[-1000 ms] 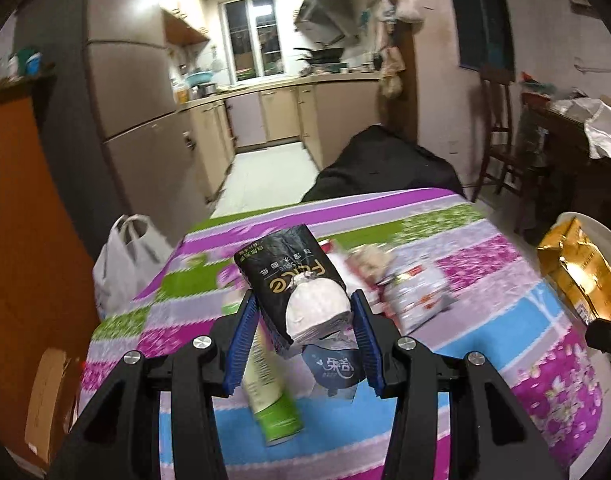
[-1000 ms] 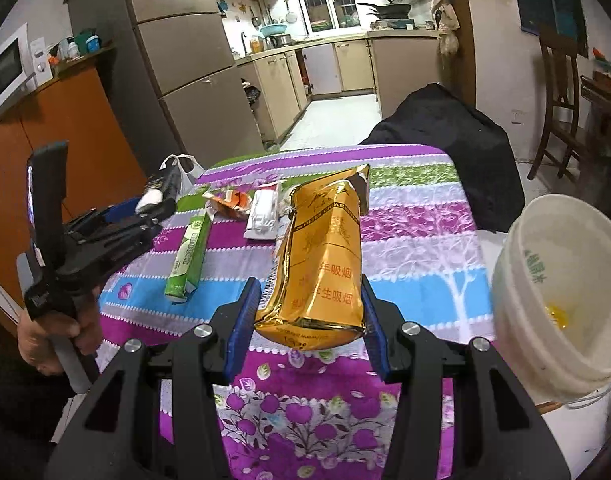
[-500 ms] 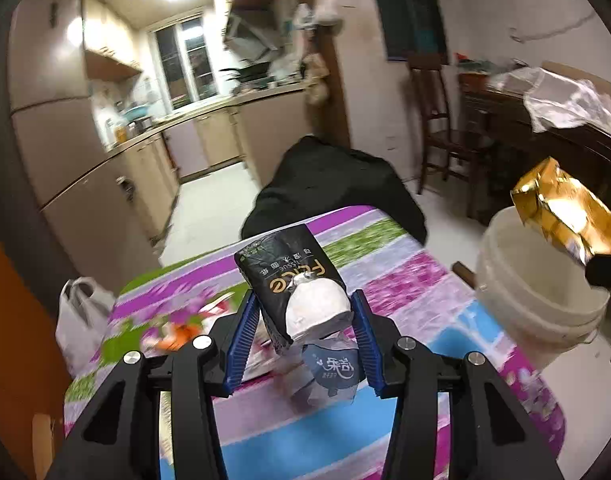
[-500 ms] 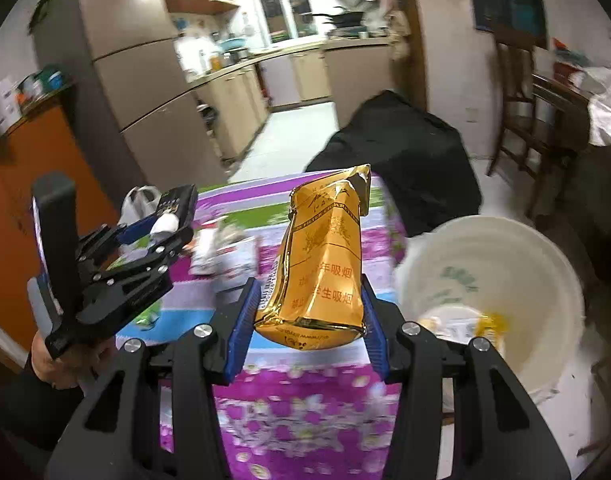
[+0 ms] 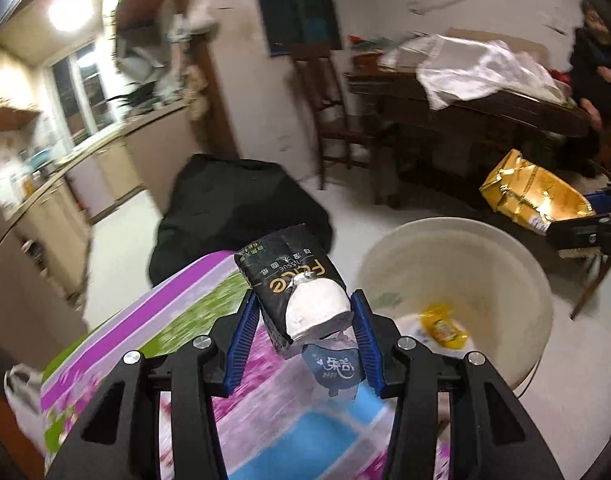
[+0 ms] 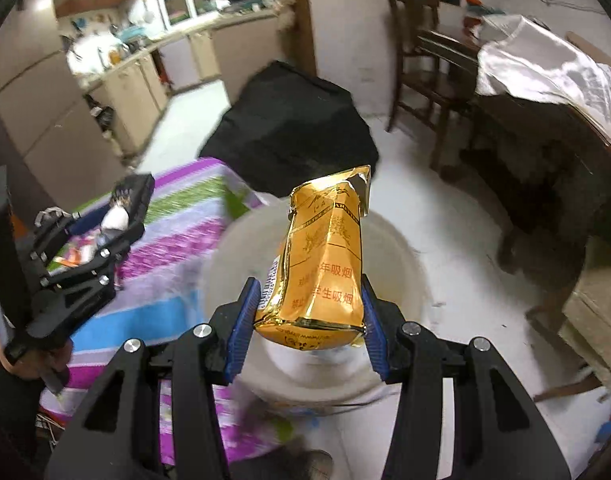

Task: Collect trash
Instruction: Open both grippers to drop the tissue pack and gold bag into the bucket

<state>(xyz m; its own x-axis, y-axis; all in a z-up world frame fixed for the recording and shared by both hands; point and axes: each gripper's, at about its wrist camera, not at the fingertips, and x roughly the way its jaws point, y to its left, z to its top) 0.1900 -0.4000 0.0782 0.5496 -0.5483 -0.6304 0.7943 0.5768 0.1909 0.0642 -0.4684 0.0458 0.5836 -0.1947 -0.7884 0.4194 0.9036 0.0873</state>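
My left gripper [image 5: 303, 318] is shut on a black tissue pack [image 5: 289, 280] with white tissue sticking out and a small blue wrapper [image 5: 333, 368] below it. It hangs over the table edge, just left of the white bucket [image 5: 517, 264]. My right gripper [image 6: 305, 308] is shut on a gold foil carton wrapper [image 6: 325, 264] and holds it above the bucket [image 6: 401, 256]. The gold wrapper also shows in the left wrist view [image 5: 533, 192]. A yellow wrapper [image 5: 443, 326] lies inside the bucket.
The table with a striped floral cloth [image 5: 177, 320] is at the left; some trash [image 6: 71, 258] lies on it. A black covered object [image 5: 233, 204], a wooden chair [image 6: 421, 60] and a dark table with white cloth [image 5: 481, 68] stand beyond.
Both grippers have swung right, from over the table towards the white bucket, each keeping its load. The right gripper now sits over the bucket.
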